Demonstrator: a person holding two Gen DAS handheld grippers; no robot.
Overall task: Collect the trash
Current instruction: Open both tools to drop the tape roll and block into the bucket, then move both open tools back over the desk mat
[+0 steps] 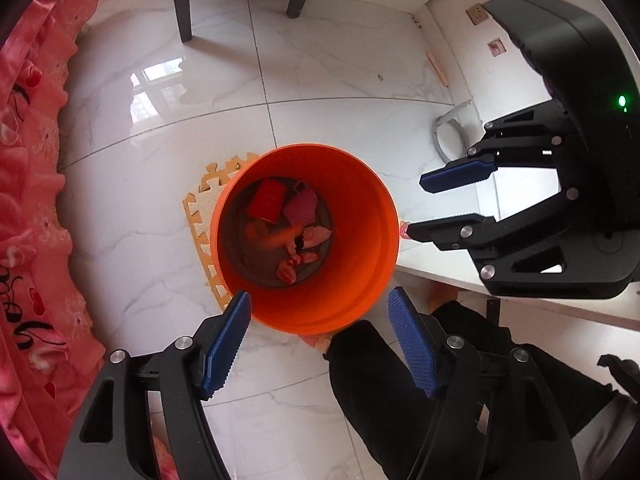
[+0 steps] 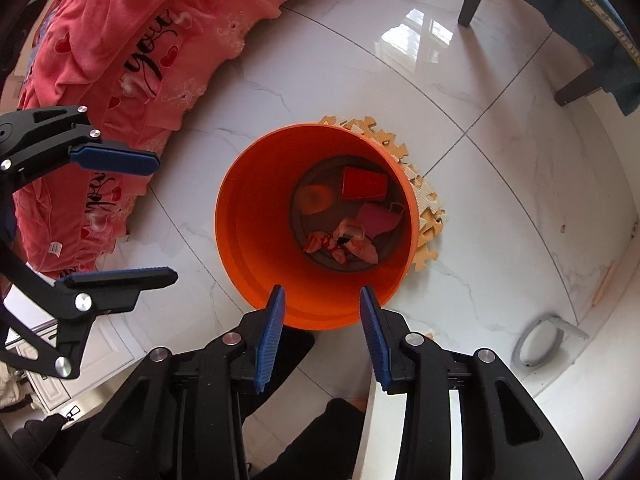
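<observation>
An orange bin (image 1: 360, 280) stands on the floor on a foam puzzle mat (image 1: 202, 208); it also shows in the right wrist view (image 2: 248, 240). Inside lie a red box (image 1: 269, 200), a pink wrapper (image 1: 301, 208) and crumpled scraps (image 1: 292, 268); the right wrist view shows the red box (image 2: 363, 184) and scraps (image 2: 348, 244) too. My left gripper (image 1: 318, 300) is open and empty above the bin's near rim. My right gripper (image 2: 322, 294) is open and empty above the rim; it also shows in the left wrist view (image 1: 414, 204).
A pink bedspread (image 2: 120, 60) hangs at one side. Chair legs (image 1: 182, 16) stand beyond the bin. A white table edge (image 1: 440, 272) and the person's dark trouser leg (image 1: 384, 380) lie close by. A grey ring (image 2: 536, 348) lies on the tiled floor.
</observation>
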